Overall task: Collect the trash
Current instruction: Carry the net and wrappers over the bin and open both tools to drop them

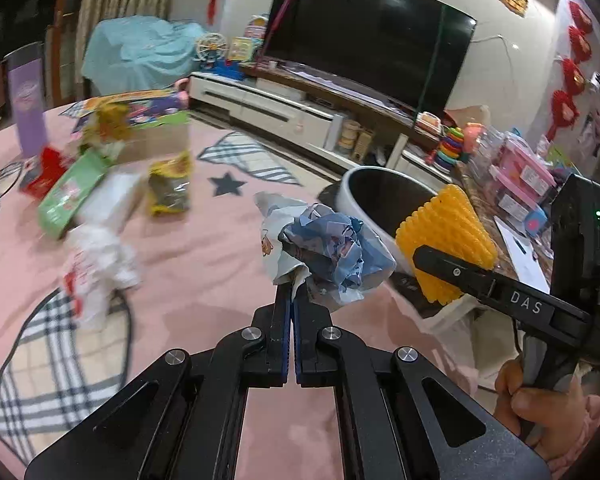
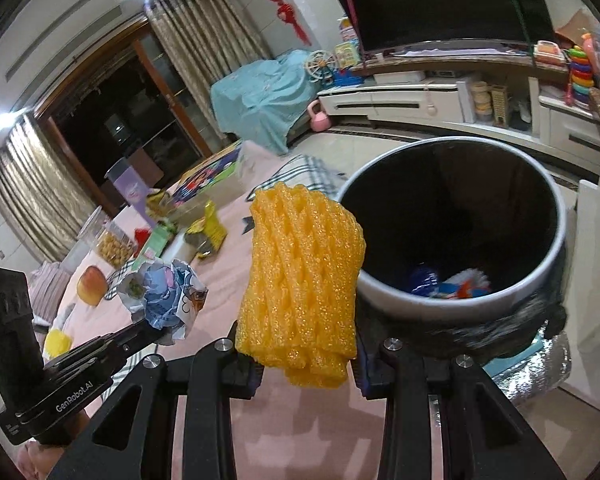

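My left gripper point(image 1: 291, 300) is shut on a crumpled blue-and-white paper wrapper point(image 1: 328, 252), held above the pink tablecloth; the same wrapper point(image 2: 166, 294) shows at the left of the right wrist view. My right gripper point(image 2: 306, 354) is shut on a folded yellow foam fruit net point(image 2: 302, 280), also visible as the yellow net point(image 1: 446, 244) beside the left one. A round bin point(image 2: 512, 300) with a white rim and dark inside stands just right of the net, with some colourful scraps at its bottom. In the left wrist view the bin point(image 1: 364, 200) lies beyond the wrapper.
More litter lies on the pink table point(image 1: 188, 264): a white plastic bag point(image 1: 96, 268), a green packet point(image 1: 70, 196), a yellow packet point(image 1: 170, 186), a red wrapper point(image 1: 46, 170). A purple tumbler point(image 1: 28, 104) and a picture book point(image 1: 140, 108) stand farther back. A TV cabinet point(image 1: 276, 108) lines the wall.
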Available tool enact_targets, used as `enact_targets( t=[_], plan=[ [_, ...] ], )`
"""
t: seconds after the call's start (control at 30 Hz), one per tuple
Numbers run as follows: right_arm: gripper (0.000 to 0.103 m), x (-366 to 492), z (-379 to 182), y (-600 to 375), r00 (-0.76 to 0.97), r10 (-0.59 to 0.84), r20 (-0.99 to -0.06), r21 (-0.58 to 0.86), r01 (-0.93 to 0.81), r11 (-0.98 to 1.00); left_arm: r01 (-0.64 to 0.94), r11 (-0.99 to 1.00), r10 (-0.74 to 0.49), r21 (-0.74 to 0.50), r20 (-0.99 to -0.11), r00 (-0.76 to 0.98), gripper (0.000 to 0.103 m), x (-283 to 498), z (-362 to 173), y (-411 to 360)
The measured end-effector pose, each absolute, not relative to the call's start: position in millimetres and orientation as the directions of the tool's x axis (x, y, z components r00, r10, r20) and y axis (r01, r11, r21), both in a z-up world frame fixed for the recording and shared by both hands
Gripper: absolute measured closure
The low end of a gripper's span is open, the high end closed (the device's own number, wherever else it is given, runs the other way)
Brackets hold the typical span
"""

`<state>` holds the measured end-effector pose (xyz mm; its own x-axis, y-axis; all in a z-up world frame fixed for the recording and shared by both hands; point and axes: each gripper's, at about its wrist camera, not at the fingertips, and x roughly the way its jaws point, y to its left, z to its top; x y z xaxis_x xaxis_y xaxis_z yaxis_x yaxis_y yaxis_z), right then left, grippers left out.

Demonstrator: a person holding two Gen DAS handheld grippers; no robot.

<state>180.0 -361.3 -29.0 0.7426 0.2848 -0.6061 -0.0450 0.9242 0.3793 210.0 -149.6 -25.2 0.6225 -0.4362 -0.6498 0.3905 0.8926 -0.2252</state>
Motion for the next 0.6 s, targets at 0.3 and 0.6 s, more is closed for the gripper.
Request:
enact_targets(
  t=[0.3,0.6],
  plan=[
    [0.068,187.2,-21.3,-398.4,0.762,0.233,-0.605,0.368,0.007,0.93,0.454,0.865,-0.473,-0.213,-0.649,0.596,0.102,219.8,-19.7,-194.0],
    [0.068,194.6,-23.9,-426.7,0.763,0.209,-0.612,0.372,0.044,0.927,0.488,0.849,-0.491,-0.203,-0.646,0.585,0.102,234.8,-12.2,-224.8]
  ],
)
